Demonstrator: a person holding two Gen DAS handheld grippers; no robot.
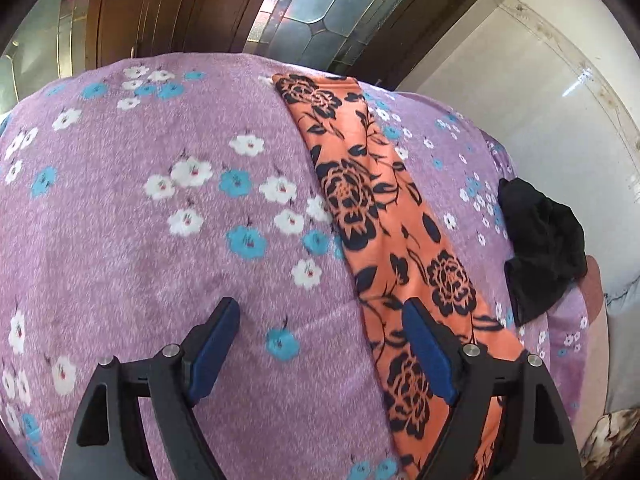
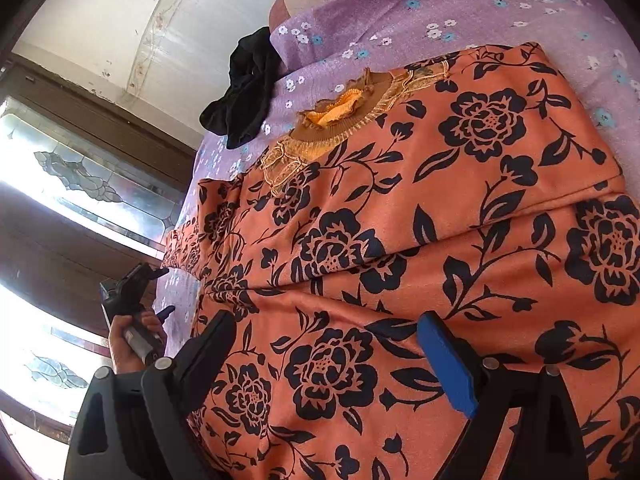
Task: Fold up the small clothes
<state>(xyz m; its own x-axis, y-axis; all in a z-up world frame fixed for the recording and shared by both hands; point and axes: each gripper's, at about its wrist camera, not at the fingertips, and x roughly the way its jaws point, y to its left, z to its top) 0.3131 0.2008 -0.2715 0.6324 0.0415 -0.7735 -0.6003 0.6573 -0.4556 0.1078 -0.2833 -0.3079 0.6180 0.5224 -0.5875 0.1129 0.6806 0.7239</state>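
Note:
An orange garment with black flowers [image 2: 400, 240] lies spread on the purple flowered bedsheet [image 2: 400, 12], its frilled collar [image 2: 340, 112] toward the far side. In the left wrist view one long strip of it [image 1: 360, 208] runs across the sheet [image 1: 160, 220]. My left gripper [image 1: 320, 344] is open and empty just above the sheet, its right finger over the garment's edge. It also shows in the right wrist view [image 2: 160, 292], held in a hand. My right gripper [image 2: 332, 356] is open and empty, hovering over the garment's lower part.
A crumpled black cloth [image 2: 244, 92] lies at the bed's edge beyond the collar; it also shows in the left wrist view [image 1: 540, 248]. A wooden door with patterned glass panels [image 1: 312, 4] and a white tiled floor [image 1: 520, 92] lie beyond the bed.

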